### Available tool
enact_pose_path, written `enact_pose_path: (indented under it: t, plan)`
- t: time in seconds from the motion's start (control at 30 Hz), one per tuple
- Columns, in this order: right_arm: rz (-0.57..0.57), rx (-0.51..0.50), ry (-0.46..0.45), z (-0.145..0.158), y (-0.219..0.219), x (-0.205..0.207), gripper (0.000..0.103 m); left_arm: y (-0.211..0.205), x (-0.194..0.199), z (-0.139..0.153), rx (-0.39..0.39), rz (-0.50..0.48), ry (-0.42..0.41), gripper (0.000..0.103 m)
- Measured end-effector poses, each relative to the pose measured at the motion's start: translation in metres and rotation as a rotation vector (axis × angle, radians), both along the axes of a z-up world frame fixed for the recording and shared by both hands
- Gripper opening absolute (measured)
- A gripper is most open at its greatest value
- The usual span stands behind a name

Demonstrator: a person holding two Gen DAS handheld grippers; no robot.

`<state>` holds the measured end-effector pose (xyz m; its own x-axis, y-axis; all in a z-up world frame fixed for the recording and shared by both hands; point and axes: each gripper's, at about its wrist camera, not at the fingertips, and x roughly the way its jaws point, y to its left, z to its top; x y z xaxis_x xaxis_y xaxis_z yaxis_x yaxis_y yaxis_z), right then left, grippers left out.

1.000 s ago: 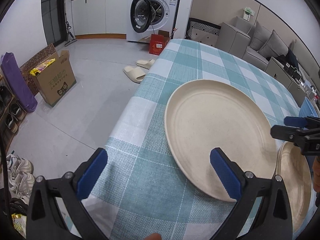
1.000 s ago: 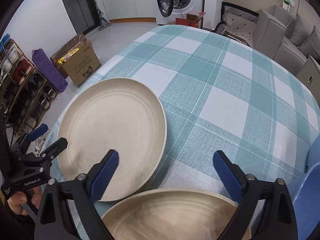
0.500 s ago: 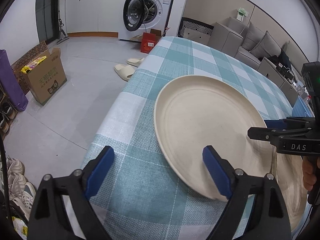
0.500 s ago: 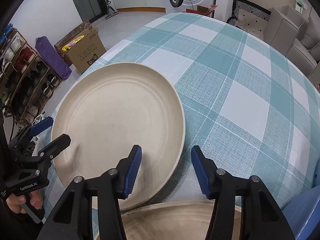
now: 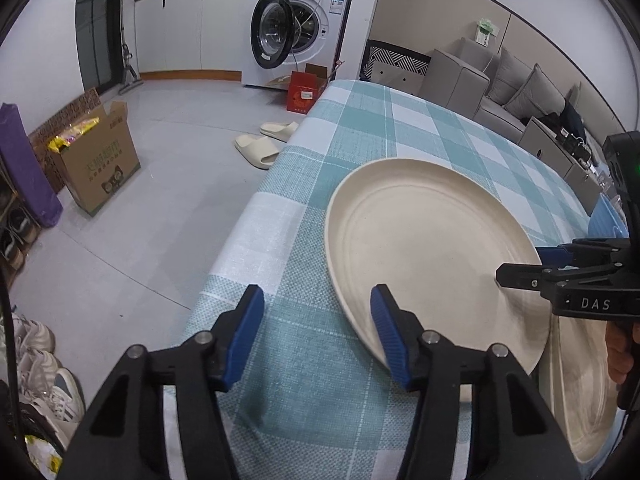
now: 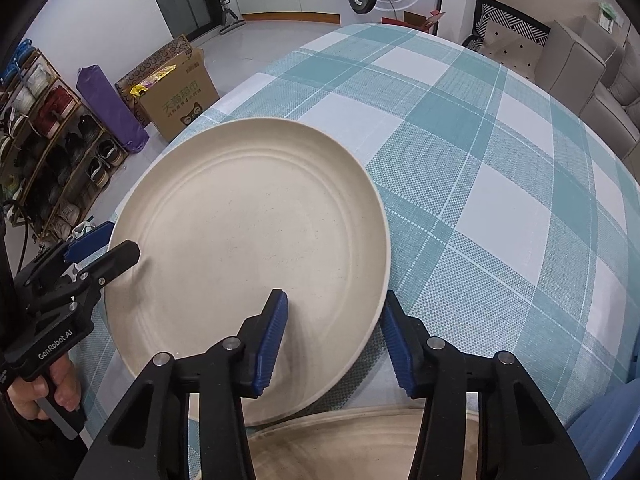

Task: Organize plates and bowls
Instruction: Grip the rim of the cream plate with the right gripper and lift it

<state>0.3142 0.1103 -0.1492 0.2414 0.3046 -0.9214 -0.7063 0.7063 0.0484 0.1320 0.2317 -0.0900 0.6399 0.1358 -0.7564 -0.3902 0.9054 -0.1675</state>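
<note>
The counter (image 6: pixel 500 184), covered in a teal and white checked cloth, fills most of both views, with grey floor, a washing machine (image 5: pixel 298 28) and a grey sofa (image 5: pixel 500 84) beyond it. On the cloth near the counter's edge lies a large cream plate (image 6: pixel 248 248), round with faint rings in its well. A second cream plate (image 6: pixel 344 448) lies just beside it on the near side, its rim passing close under the first plate's edge; whether the two touch I cannot tell. A cardboard box (image 5: pixel 100 164) stands on the floor next to a purple roll, and a pair of pale slippers (image 5: pixel 264 142) lies nearer the counter. The left gripper (image 5: pixel 318 336) sits at the large plate's rim, one blue finger over the plate's inner slope and the other over bare cloth, so the rim is between the jaws; they have just been closing but stand apart from the rim, not pinching it. The right gripper (image 6: pixel 334 340) straddles the opposite rim likewise, one finger over the plate's well and the other just outside the edge; its jaws have just been closing too, and a gap shows at the inner pad, so they are not yet clamped. A hand (image 6: pixel 52 392) grips the left tool's handle.
</note>
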Motion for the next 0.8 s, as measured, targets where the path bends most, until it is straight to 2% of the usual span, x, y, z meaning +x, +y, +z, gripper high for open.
enact_pose_path:
  t: [0.27, 0.33, 0.43, 0.6, 0.8]
  plan:
    - [0.007, -0.002, -0.007, 0.000, 0.002, -0.003, 0.049, -0.001, -0.003, 0.004, -0.023, -0.030, -0.027, 0.044]
    - [0.011, -0.007, -0.011, 0.000, 0.002, -0.004, 0.049, -0.002, -0.001, 0.001, -0.036, -0.038, -0.018, 0.037]
    - [0.011, -0.009, -0.018, 0.000, 0.002, -0.005, 0.048, -0.003, 0.001, -0.001, -0.057, -0.046, -0.014, 0.036]
    - [0.009, -0.025, -0.041, 0.000, 0.002, -0.005, 0.037, -0.010, 0.004, -0.002, -0.062, -0.066, -0.017, 0.027]
    - [0.010, -0.038, -0.072, 0.001, 0.000, -0.007, 0.029, -0.013, 0.004, -0.002, -0.045, -0.061, -0.011, 0.025]
